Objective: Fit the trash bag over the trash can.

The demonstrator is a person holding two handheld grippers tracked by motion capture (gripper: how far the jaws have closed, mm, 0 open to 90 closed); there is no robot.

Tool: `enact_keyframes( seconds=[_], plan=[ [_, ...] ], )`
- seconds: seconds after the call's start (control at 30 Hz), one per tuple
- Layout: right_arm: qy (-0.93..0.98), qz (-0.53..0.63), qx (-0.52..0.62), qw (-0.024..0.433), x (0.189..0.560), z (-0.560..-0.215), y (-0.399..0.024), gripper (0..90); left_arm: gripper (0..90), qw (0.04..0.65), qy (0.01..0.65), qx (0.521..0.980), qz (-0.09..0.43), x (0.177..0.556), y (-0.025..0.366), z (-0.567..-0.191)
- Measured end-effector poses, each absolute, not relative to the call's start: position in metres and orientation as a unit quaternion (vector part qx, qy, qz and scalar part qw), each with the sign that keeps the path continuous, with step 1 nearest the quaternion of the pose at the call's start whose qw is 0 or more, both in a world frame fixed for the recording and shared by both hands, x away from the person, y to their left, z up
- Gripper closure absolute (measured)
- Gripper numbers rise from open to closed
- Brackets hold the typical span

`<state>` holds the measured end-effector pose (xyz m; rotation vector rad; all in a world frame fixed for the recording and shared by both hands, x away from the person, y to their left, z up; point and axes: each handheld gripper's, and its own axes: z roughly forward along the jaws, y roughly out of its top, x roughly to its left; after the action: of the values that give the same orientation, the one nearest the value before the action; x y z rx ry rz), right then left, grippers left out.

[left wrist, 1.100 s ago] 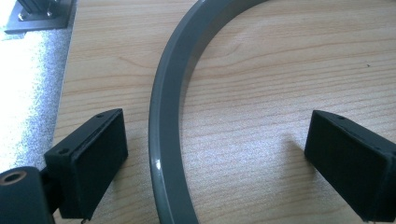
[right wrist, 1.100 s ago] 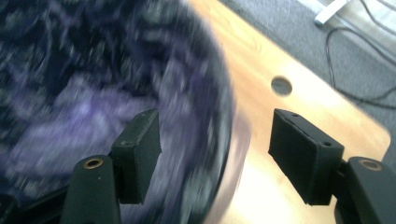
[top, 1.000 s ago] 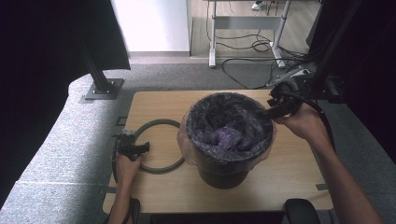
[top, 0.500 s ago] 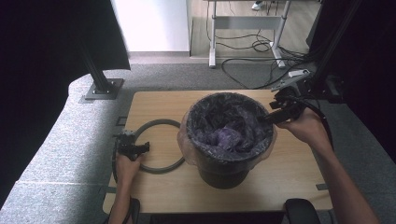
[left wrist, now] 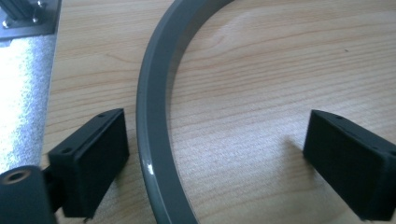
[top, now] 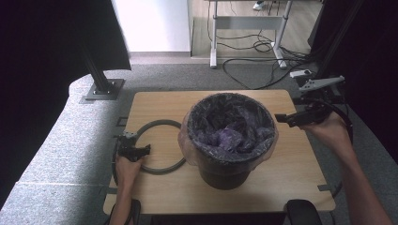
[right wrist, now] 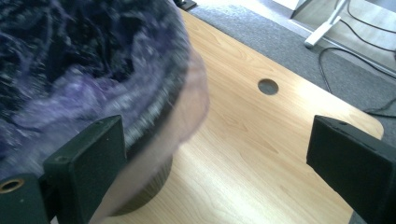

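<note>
Wooden counter with a bin and a ring

The light wood counter (top: 300, 187) carries a dark bin (top: 225, 168) lined with a purple bag (top: 230, 136) near its middle, and a grey ring (top: 162, 147) lying flat just beside it.

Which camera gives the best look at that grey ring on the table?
The high view: the whole ring lies flat on the table, left of the bin. The left gripper view shows one curved stretch of it close up, between open jaws.
</note>
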<state>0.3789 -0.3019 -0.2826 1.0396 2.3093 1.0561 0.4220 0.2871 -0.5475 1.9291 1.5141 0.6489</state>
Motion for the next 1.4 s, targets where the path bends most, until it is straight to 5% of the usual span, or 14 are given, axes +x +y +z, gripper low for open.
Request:
enact_keyframes(
  seconds=[1.4],
  plan=[
    [0.79,0.367,0.449,0.198,0.374,-0.502,-0.338,0.0,6.7,0.295,0.576,0.722,0.245,0.414,0.284,-0.548]
  ],
)
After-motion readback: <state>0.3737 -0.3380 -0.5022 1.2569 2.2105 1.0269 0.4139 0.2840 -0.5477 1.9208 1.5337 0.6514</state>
